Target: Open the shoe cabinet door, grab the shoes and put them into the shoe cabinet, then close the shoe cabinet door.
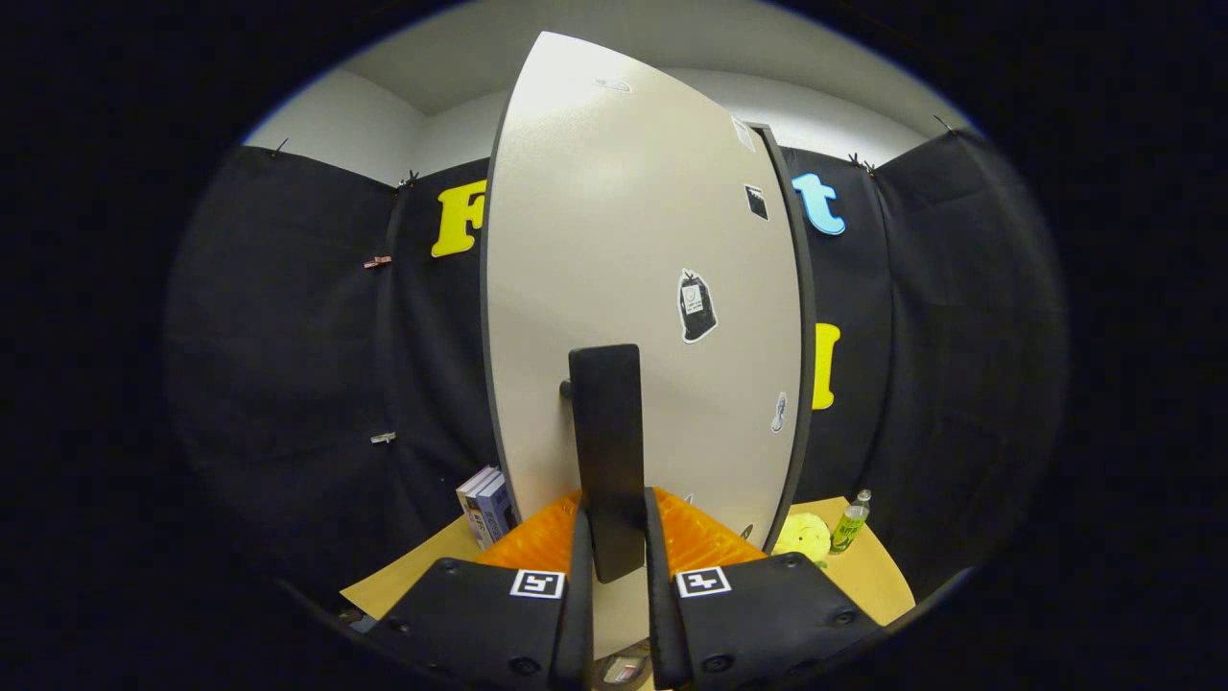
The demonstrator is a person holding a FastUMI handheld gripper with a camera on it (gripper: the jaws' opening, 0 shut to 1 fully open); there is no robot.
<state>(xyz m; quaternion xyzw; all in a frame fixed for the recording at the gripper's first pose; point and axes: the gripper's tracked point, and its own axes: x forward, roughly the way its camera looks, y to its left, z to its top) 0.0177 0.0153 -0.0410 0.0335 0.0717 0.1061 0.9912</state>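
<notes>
The shoe cabinet door [633, 288] is a tall pale panel with a dark edge and a few stickers, standing right in front of me. A black bar handle [606, 451] sticks out from its lower middle. My gripper [614, 537] is shut on that handle, one finger pressed against each side of its lower end. The cabinet's inside is hidden behind the door panel. No shoes can be made out.
A tan table [873, 576] carries several books [487, 507] left of the door, and a yellow plush toy [804, 537] and a green bottle [850, 523] right of it. Black cloth walls close in on both sides.
</notes>
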